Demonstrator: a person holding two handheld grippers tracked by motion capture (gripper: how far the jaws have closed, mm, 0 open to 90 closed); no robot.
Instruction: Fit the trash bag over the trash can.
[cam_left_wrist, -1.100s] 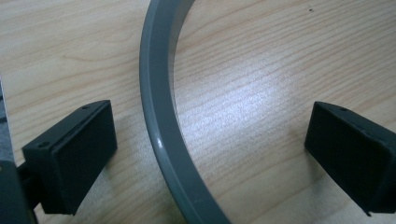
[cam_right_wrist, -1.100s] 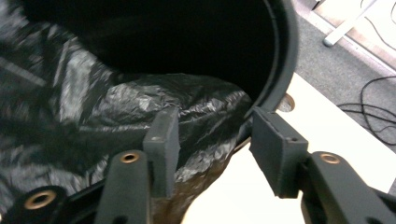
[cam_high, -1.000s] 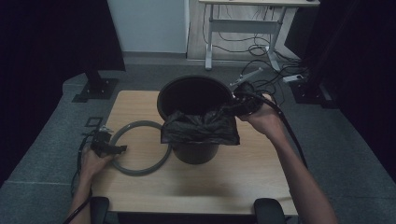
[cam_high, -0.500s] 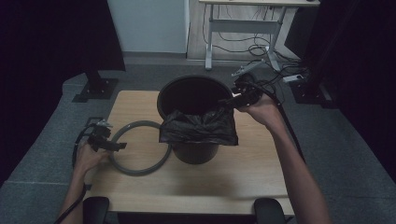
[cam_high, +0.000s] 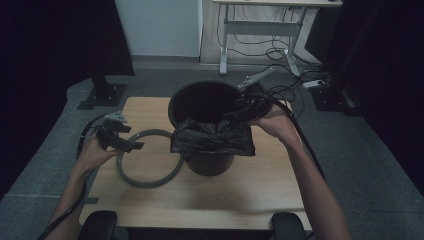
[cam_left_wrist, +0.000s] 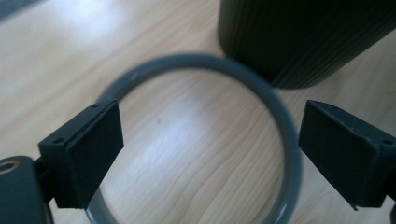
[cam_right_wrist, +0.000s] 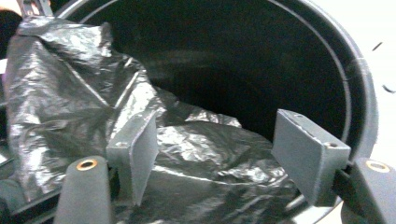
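Surface (cam_high: 150, 107): wood, carries your black bin (cam_high: 209, 160) at centre. Black bag (cam_high: 212, 142) drapes over its near rim. Grey ring (cam_high: 148, 181) lies flat left of the bin. Your left gripper (cam_high: 132, 146) hovers above the ring, spread, empty, just narrowing. Your right gripper (cam_right_wrist: 215, 154) is spread over the bag, just narrowing, pinching nothing.

The high view looks down over the table (cam_high: 150, 192); both gripper views sit close, sharing its bin (cam_high: 207, 162).

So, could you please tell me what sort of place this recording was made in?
Probably an office or lab set up for recording: a small wooden table on grey carpet, dark curtains at the sides, and a white-legged desk with loose cables behind.
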